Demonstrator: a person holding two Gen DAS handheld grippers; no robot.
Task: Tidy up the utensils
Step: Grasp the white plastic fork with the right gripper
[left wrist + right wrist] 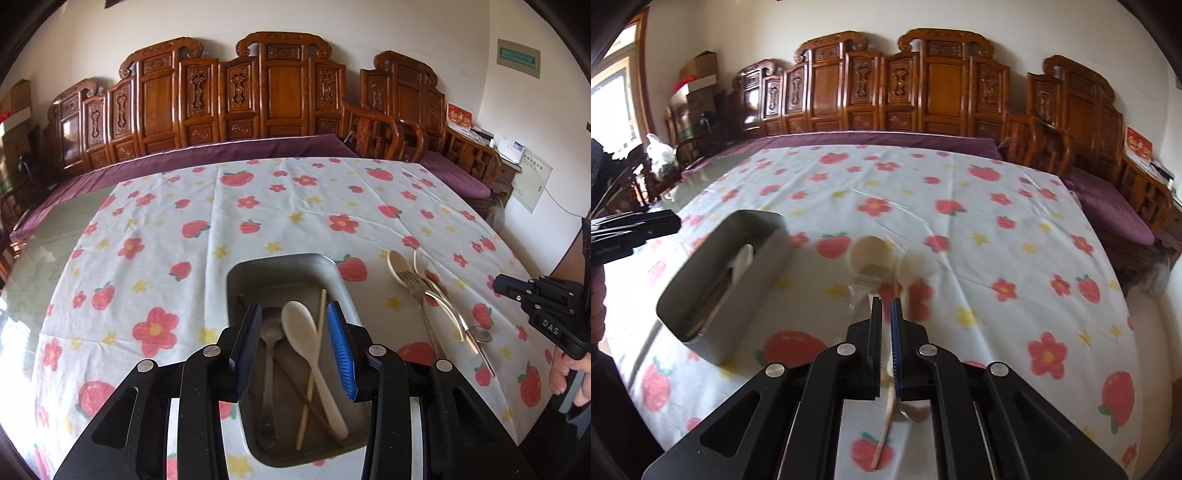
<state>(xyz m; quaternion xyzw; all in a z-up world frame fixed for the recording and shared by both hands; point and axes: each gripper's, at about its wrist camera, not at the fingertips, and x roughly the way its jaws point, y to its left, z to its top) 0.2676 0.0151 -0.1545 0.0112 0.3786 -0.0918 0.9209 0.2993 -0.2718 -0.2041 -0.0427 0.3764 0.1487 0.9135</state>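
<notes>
left tongs [291, 347] at the bottom middle of the left view, spread wide, pinching nothing, right above the metal box [280, 264]. inside the box: a cream spoon [308, 347], a grey metal spoon [271, 336] and thin chopsticks [314, 373], all lying long-ways. to the right of the box, on the flowery cloth [166, 229], a little heap: another cream spoon [398, 267], a fork [415, 286] and more mixed up, too tangled to tell apart. at the far right edge, the other black tool and a hand [570, 373] on it.

right tongs [886, 328] at the bottom middle of the right view, pressed almost together, pinching a cream handle [888, 391], with a pale stick [882, 439] poking out below toward the bottom edge. heap just ahead of the tips, blurry. metal box [753, 258] at the middle left, tilted-looking, with a spoon [742, 260] inside. big wooden bench [923, 81] across the top.
</notes>
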